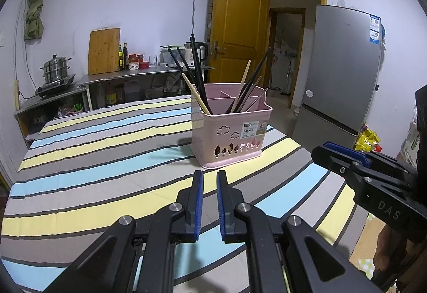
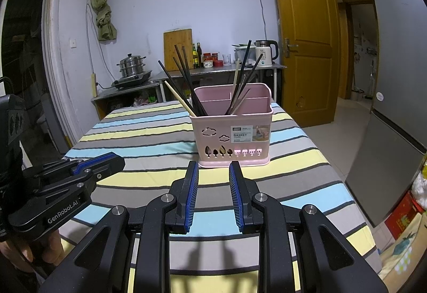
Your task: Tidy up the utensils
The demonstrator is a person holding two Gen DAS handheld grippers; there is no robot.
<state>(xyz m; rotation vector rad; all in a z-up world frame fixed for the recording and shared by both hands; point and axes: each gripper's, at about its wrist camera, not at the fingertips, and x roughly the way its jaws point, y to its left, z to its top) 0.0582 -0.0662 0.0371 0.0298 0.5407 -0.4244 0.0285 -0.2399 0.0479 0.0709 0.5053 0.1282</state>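
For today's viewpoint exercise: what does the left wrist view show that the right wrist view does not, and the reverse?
Only the left wrist view shows the fridge's blue label and yellow bags beside it. Only the right wrist view shows the dark doorway at left and a wall switch. Both show the pink basket of chopsticks, the striped tablecloth and the steamer pot.

Pink divided basket (image 2: 231, 133) upright on the striped cloth — dark and pale chopsticks (image 2: 186, 84) leaning inside, perhaps a dozen.
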